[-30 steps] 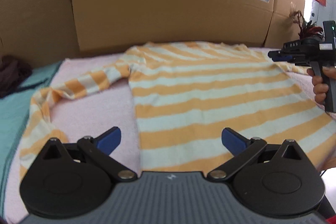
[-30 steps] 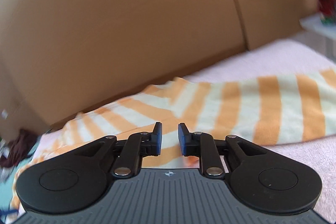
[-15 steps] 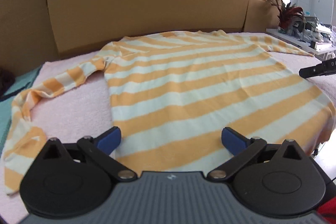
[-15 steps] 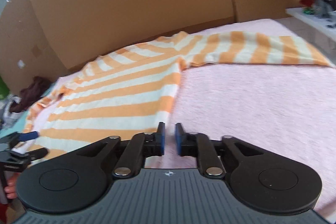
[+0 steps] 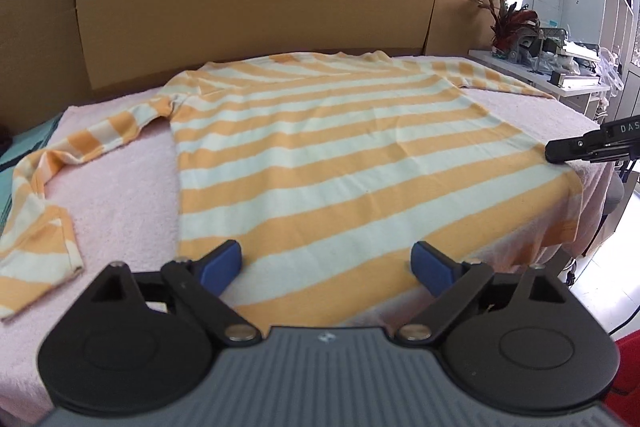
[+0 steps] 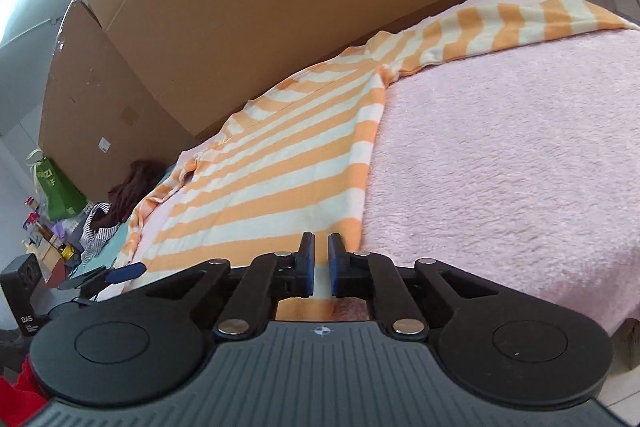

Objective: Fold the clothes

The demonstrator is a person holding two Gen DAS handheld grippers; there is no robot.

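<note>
One orange-and-cream striped long-sleeved knit shirt [image 5: 320, 155] spread flat on pink fleecy cover [image 6: 520, 147], hem at near edge, both sleeves out sideways. Left gripper [image 5: 326, 263] jaws wide, hovering over hem. Right gripper [image 6: 321, 263] jaws narrow with slim gap, at shirt's right hem corner (fabric pinched? cannot tell). Step judged: take hem corners for first fold. Grip both layers at matching corners, lift evenly. Count: one shirt, two sleeves, two grippers.
</note>
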